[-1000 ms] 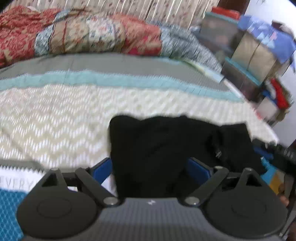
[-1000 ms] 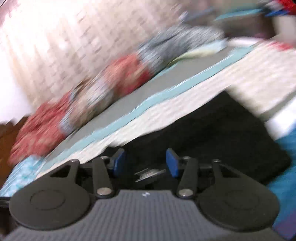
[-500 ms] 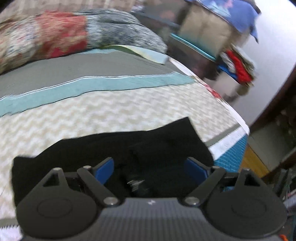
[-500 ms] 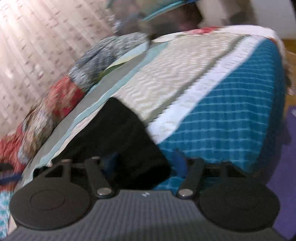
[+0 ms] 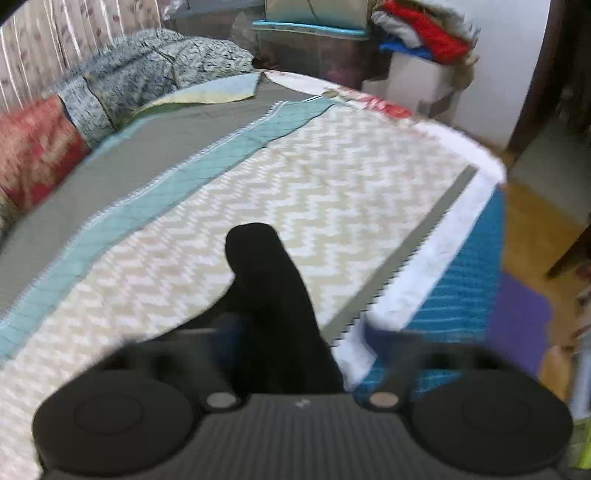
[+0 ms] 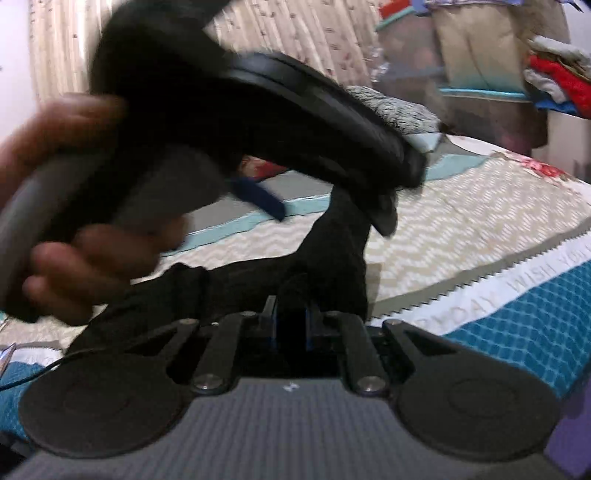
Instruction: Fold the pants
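Observation:
The black pants (image 6: pixel 332 254) lie on the quilted bed, partly lifted. In the right wrist view my right gripper (image 6: pixel 290 328) is shut on a fold of the black cloth, blue pads close together. The left gripper's body (image 6: pixel 295 110), held by a hand (image 6: pixel 74 221), hangs above the pants with one blue finger (image 6: pixel 258 195) showing. In the left wrist view a bunched piece of the pants (image 5: pixel 273 295) stands up between the blurred blue fingers (image 5: pixel 384 339), which are wide apart; my left gripper (image 5: pixel 303 339) is open.
The bed's quilt (image 5: pixel 332 184) has cream zigzag, teal and grey bands and a blue edge (image 5: pixel 461 288). Folded blankets (image 5: pixel 129 88) lie along the curtain side. Storage boxes (image 5: pixel 314 40) and clothes piles (image 5: pixel 424 33) stand beyond the bed. Wooden floor (image 5: pixel 528 236) lies right.
Both grippers have swung right and lifted. The right gripper has closed on the pants. The pants now rise in a bunch instead of lying flat. The left gripper has moved over the right.

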Demonstrator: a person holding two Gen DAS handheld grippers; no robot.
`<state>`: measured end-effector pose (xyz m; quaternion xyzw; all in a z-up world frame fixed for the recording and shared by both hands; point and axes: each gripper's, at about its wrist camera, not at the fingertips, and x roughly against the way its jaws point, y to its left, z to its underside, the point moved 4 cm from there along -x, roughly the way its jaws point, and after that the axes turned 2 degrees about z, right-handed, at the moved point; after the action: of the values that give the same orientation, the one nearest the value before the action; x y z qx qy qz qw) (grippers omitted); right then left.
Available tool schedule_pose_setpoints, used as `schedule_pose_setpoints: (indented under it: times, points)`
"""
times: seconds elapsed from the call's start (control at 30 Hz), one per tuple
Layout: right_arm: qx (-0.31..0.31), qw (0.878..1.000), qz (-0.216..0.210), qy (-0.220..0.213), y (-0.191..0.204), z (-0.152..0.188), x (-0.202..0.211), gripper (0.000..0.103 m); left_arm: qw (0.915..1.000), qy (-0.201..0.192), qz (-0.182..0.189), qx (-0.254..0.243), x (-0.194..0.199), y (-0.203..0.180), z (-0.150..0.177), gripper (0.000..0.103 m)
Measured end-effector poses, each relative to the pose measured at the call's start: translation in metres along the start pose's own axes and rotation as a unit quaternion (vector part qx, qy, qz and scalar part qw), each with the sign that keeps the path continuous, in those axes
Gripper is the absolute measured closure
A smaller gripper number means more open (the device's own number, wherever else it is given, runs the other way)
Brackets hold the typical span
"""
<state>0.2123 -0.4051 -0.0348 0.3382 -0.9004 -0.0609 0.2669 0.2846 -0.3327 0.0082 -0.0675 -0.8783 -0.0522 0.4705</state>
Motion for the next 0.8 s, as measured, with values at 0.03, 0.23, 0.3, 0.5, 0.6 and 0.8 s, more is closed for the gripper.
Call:
schedule_pose_setpoints:
  times: [0.03, 0.23, 0.3, 0.5, 0.6, 0.8]
  points:
    - [0.004, 1.0, -0.001, -0.006, 0.003, 0.002, 0.004, 0.087, 0.9999, 0.002, 0.005, 0.012, 0.0, 0.006, 0.001, 0.089]
    - [-0.028, 0.999, 0.02, -0.014, -0.005, 0.009, 0.007, 0.022, 0.9961, -0.012, 0.042, 0.077, 0.021, 0.044, 0.011, 0.091]
    - [-0.021, 1.0, 0.014, 0.001, -0.003, 0.013, 0.001, 0.023, 0.9936, -0.018, 0.06, 0.095, 0.031, 0.055, 0.015, 0.091]
    - [0.012, 1.0, 0.009, 0.013, 0.022, 0.01, -0.007, 0.087, 0.986, -0.066, 0.07, 0.136, 0.072, 0.097, 0.035, 0.098]
    - [0.033, 0.999, -0.007, -0.007, 0.041, 0.003, -0.006, 0.091, 0.9783, -0.099, 0.067, 0.169, 0.102, 0.13, 0.053, 0.098]
    - [0.1, 0.994, -0.031, -0.014, 0.087, -0.005, -0.02, 0.095, 0.9721, -0.096, 0.051, 0.208, 0.115, 0.17, 0.083, 0.07]
